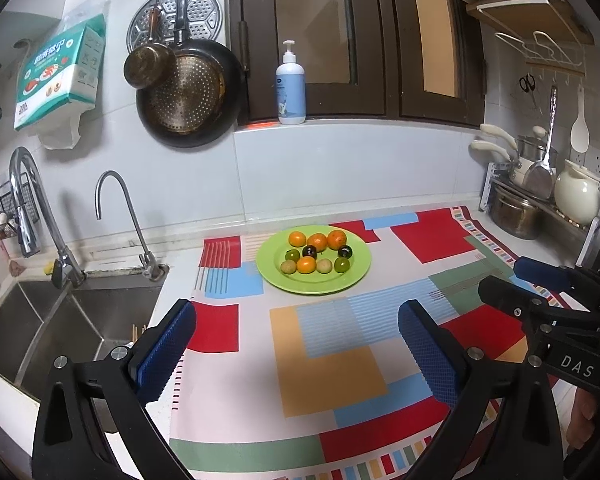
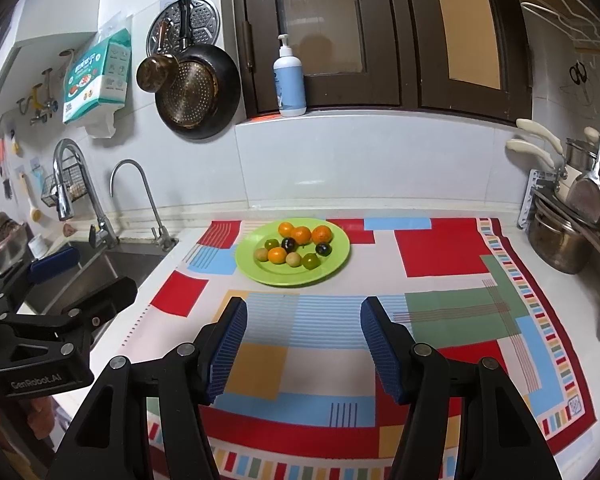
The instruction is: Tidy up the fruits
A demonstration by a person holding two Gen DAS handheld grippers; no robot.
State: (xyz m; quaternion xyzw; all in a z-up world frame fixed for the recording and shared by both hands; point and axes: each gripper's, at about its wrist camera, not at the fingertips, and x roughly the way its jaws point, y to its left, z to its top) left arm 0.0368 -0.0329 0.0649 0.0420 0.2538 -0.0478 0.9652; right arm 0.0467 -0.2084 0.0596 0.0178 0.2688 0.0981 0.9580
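Ten or so small fruits (image 1: pixel 314 254) crowd a green plate (image 1: pixel 268 276) on the bench, well ahead of both grippers. Left gripper (image 1: pixel 296 352) and right gripper (image 2: pixel 304 344) stand released, empty. Packed round fruits could roll off if nudged.
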